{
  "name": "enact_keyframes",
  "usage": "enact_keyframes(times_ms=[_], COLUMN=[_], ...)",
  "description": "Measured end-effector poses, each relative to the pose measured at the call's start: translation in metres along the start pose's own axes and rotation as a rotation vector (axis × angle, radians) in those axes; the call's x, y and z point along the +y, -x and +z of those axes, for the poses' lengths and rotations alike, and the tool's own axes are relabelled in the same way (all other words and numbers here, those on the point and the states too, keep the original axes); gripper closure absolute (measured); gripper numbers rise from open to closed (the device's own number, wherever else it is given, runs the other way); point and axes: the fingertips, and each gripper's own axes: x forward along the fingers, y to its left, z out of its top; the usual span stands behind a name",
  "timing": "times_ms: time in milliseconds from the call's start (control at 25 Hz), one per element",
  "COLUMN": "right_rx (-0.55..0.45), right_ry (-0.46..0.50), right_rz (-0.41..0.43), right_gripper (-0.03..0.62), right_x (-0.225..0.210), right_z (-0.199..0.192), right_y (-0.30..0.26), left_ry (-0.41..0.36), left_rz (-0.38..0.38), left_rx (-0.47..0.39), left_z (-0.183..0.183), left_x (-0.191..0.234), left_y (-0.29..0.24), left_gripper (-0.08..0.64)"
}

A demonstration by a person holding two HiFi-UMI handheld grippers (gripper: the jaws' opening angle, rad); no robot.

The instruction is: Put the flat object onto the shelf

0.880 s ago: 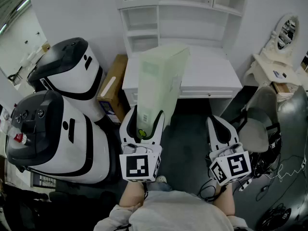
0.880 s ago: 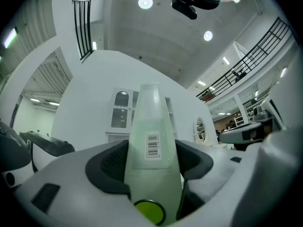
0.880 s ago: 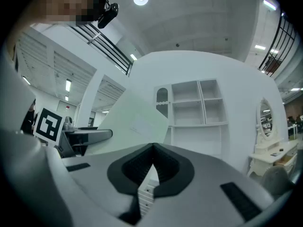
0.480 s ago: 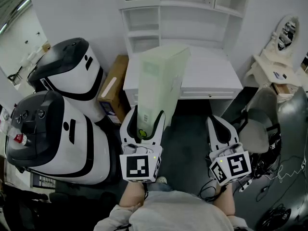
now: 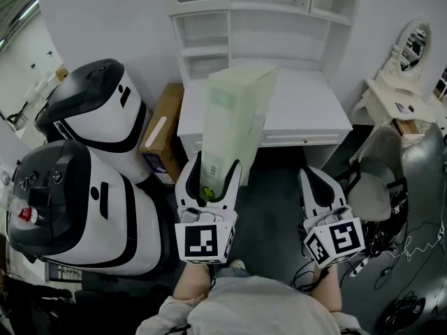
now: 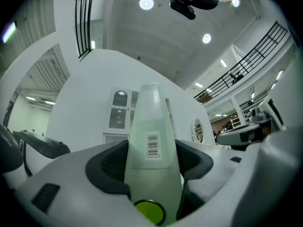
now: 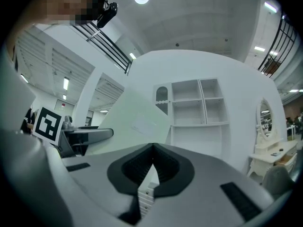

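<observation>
A flat pale green box with a barcode label stands upright between the jaws of my left gripper, which is shut on its lower end. In the left gripper view the box fills the gap, with both dark pads pressed on its sides. It points toward the white shelf unit above the white desk. My right gripper hangs to the right over the dark floor, its jaws closed together on nothing. The box and the shelf unit also show in the right gripper view.
Two large white machines with black trim stand at the left. A cardboard box leans between them and the desk. A grey chair and a vanity with an oval mirror are at the right.
The head view has shifted a little; both grippers and the green box keep their places.
</observation>
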Motion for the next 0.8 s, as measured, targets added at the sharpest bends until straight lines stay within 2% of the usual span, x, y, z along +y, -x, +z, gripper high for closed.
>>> enact_keyframes(times_ms=[320, 520, 800], right_rx=[-0.014, -0.014, -0.015], right_ry=[-0.043, -0.054, -0.050], right_rz=[-0.032, -0.062, -0.050], right_gripper=[0.583, 0.583, 0.583], right_x=[0.002, -0.011, -0.034], right_z=[-0.008, -0.010, -0.011], right_y=[-0.014, -0.020, -0.045], left_ry=[-0.010, -0.009, -0.006], left_rz=[-0.051, -0.075, -0.064], left_rx=[-0.036, -0.021, -0.014], left_z=[0.000, -0.006, -0.015], left_x=[0.010, 0.011, 0.010], left_y=[-0.017, -0.032, -0.062], left_gripper=[0.258, 0.258, 0.258])
